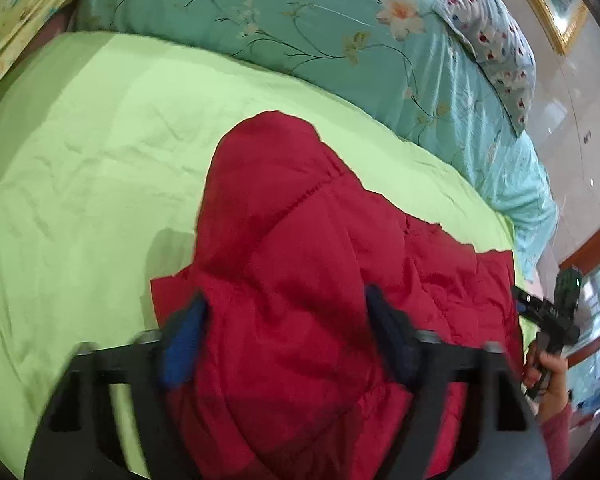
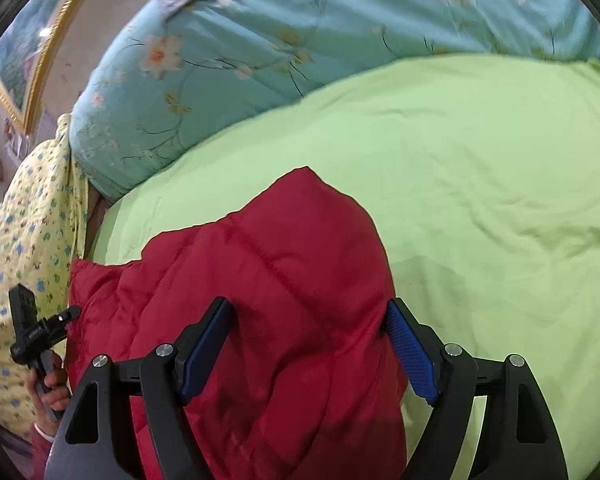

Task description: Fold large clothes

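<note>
A red quilted padded jacket (image 1: 300, 264) lies bunched on the light green bed sheet (image 1: 100, 152); it also shows in the right wrist view (image 2: 284, 280). My left gripper (image 1: 288, 320) is open, its blue-padded fingers (image 1: 184, 340) wide apart over the jacket's puffed middle. My right gripper (image 2: 308, 328) is open too, its blue pads (image 2: 412, 352) straddling the jacket's right part above the fabric. The other hand-held gripper shows at the right edge of the left wrist view (image 1: 548, 316) and at the left edge of the right wrist view (image 2: 32, 332).
A rolled teal floral duvet (image 1: 300, 20) lies along the far side of the bed, with a spotted pillow (image 1: 496, 48) on it. A yellow floral sheet (image 2: 24, 272) hangs at the bed edge. A gold-framed picture (image 2: 24, 52) leans by the wall; tiled floor (image 1: 572, 140) lies beyond.
</note>
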`<state>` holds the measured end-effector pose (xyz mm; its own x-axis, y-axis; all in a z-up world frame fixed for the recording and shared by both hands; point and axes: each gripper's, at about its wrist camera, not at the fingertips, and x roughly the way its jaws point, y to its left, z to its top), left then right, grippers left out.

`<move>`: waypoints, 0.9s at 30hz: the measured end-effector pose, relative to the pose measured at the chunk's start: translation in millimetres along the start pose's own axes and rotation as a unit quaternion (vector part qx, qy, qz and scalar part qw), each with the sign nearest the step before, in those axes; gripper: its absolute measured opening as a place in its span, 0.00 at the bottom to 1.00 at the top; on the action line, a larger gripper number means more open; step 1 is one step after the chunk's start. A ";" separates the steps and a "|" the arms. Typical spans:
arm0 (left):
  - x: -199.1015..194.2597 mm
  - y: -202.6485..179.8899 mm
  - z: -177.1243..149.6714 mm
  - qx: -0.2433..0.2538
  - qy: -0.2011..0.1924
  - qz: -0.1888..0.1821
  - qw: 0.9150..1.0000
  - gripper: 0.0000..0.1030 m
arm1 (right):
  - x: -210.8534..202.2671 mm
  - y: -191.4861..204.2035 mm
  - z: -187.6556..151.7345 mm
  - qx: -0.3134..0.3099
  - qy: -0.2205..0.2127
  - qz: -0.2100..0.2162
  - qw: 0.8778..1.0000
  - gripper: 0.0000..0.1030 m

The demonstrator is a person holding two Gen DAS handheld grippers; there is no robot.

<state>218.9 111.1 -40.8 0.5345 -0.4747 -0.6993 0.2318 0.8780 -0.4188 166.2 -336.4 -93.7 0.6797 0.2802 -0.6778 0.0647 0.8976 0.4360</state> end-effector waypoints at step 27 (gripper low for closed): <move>71.5 3.6 45.2 -0.004 -0.016 0.154 0.988 0.31 | 18.2 11.3 26.4 -0.004 -0.071 -0.156 0.985 0.17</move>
<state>294.7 83.1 -66.1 0.6042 -0.1823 -0.7757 0.0476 0.9800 -0.1932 198.6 -330.2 -85.5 0.7232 -0.0605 -0.6880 0.2816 0.9354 0.2138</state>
